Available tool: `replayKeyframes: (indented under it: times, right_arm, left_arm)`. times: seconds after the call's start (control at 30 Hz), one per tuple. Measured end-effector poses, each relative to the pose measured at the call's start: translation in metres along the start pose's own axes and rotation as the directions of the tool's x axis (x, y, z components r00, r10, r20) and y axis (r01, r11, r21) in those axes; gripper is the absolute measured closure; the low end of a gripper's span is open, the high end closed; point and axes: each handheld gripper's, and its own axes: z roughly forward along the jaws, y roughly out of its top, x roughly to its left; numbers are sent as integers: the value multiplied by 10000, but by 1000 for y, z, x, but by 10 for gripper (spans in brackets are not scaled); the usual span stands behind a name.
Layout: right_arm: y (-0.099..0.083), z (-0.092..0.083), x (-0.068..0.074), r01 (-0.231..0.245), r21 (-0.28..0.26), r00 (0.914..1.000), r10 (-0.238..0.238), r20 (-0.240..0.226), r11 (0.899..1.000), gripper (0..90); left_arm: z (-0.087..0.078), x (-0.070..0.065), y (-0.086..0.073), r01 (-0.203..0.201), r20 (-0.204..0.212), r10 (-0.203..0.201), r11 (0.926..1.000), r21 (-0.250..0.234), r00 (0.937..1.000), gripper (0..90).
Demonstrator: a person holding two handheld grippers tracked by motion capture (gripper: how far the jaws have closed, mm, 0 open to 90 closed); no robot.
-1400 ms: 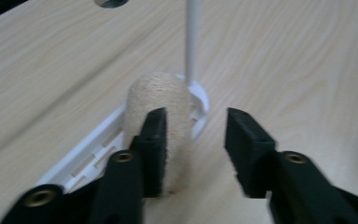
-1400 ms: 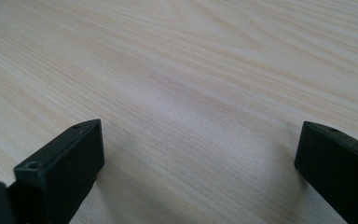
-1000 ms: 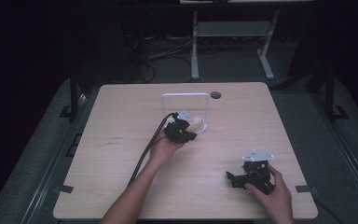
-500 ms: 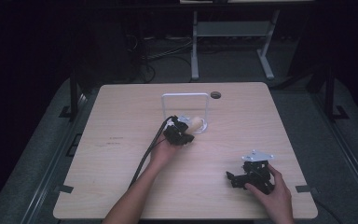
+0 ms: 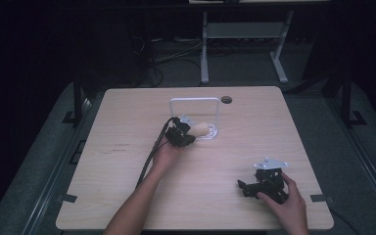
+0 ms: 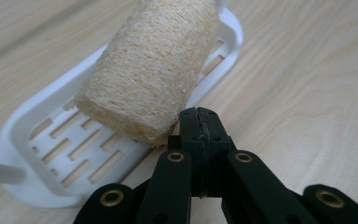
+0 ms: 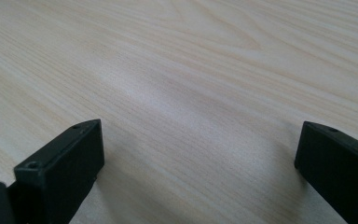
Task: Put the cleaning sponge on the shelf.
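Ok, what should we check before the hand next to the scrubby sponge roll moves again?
1. Left gripper jaws shut with nothing between them: ok.
2. Loofah roll lying on the white slotted tray: ok.
3. Loofah free of any grip: ok.
4. Shut tips touching the loofah's end: cannot tell.
5. Right gripper open over bare table, far from the tray: ok.
6. Tray flat on the table: ok.

1 loofah roll (image 6: 151, 70); 1 white slotted tray (image 6: 42, 154); 2 tongs (image 5: 185, 132) (image 5: 249, 187); 1 table (image 5: 127, 166)
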Motion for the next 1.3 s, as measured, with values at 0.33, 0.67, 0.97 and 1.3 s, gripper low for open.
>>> replayKeyframes:
  times: [0.33, 0.67, 0.97, 1.3]
  right_arm:
    - [0, 0, 0, 15, -5, 10000, -15, -1, 10000, 9]
    - [0, 0, 0, 5, -2, 10000, -5, 0, 10000, 10]
    - [0, 0, 0, 20, -8, 10000, -20, -1, 10000, 10]
    - [0, 0, 0, 18, -8, 10000, -18, -3, 10000, 10]
  left_arm:
    - [-2, 8, 2, -38, -449, 40, 10000, 56, 9990, 900]
    - [-1, 3, 2, -35, -300, 39, 9999, 118, 9995, 899]
    - [-13, 0, 2, 155, -82, -156, 9997, -184, 9998, 868]
    - [-32, -4, -6, 231, 99, -229, 9994, -250, 9997, 610]
